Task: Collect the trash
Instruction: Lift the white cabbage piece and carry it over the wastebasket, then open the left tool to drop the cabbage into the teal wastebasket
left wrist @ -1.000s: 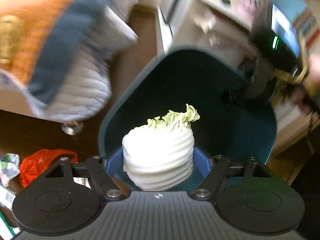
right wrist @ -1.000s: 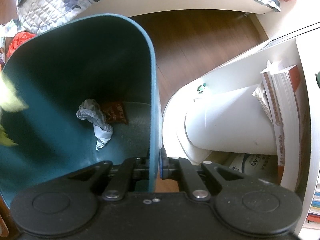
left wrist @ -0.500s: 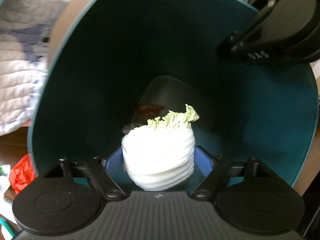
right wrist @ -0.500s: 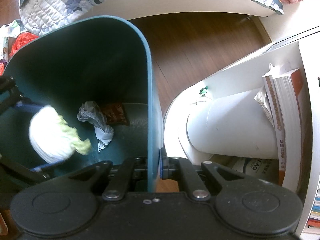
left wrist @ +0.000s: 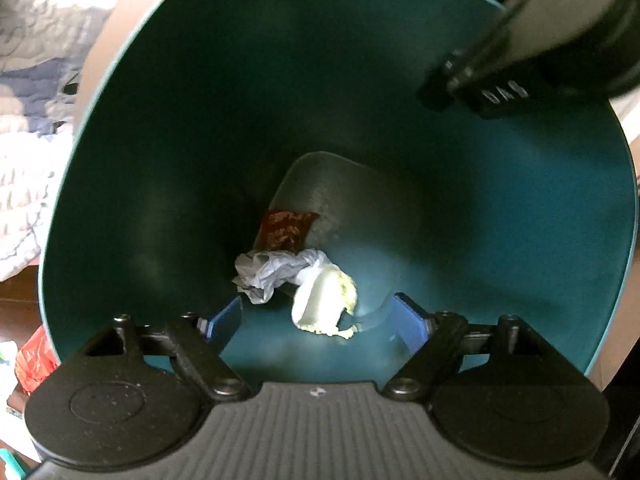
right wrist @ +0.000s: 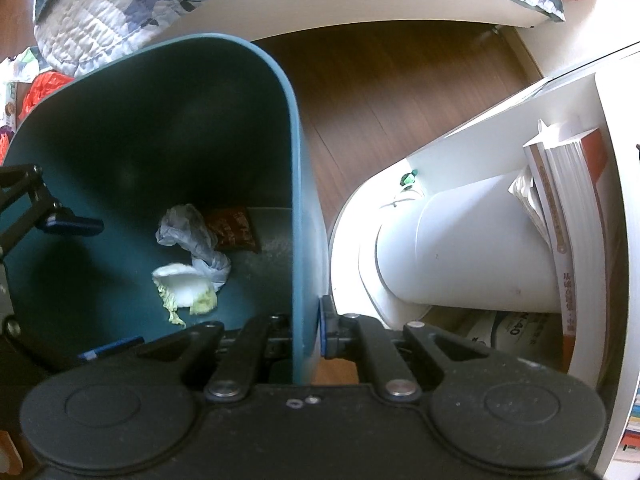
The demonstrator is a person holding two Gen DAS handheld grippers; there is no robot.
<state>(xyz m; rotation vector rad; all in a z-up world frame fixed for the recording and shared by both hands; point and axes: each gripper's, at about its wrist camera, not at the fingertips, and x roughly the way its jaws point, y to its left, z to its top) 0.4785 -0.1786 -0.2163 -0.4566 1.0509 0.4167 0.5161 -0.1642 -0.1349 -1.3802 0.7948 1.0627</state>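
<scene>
Cabbage piece was seen lying at the bottom of the teal bin, beside a crumpled plastic bag and a brown wrapper. Left gripper was held spread and empty over the bin mouth. Right gripper was clamped on the bin wall. More trash was left outside: red bag by the quilt. A bookshelf was shown only in the right view.
</scene>
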